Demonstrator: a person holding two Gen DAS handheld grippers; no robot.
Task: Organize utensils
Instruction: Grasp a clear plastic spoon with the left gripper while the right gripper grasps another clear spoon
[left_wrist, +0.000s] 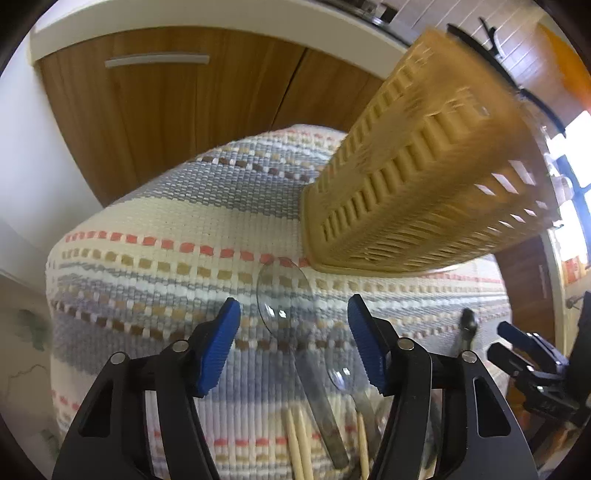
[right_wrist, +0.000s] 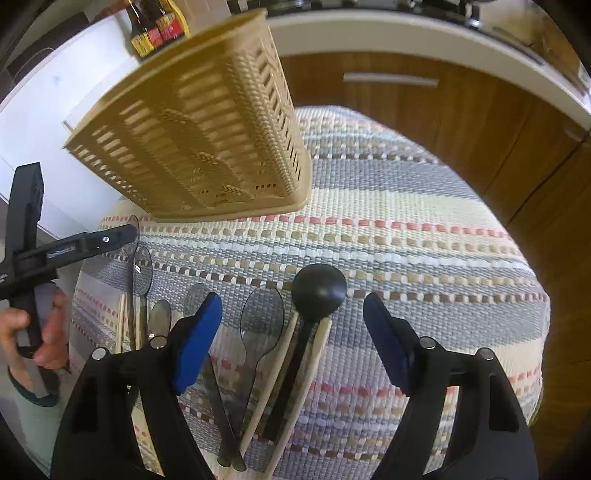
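A tan slotted utensil basket (left_wrist: 424, 166) stands on the striped woven mat (left_wrist: 166, 229); it also shows in the right wrist view (right_wrist: 207, 133). My left gripper (left_wrist: 293, 332) is open above a clear plastic spoon (left_wrist: 284, 295), with more clear spoons and wooden chopsticks (left_wrist: 297, 443) below it. My right gripper (right_wrist: 291, 332) is open above a black ladle (right_wrist: 318, 288), a smoky clear spoon (right_wrist: 262, 317) and chopsticks (right_wrist: 314, 369). Several other spoons (right_wrist: 142, 273) lie at the left.
Wooden cabinet doors (left_wrist: 166, 122) under a white counter edge stand beyond the mat. Dark bottles (right_wrist: 155, 29) stand behind the basket. The mat (right_wrist: 406, 240) extends to the right of the utensils.
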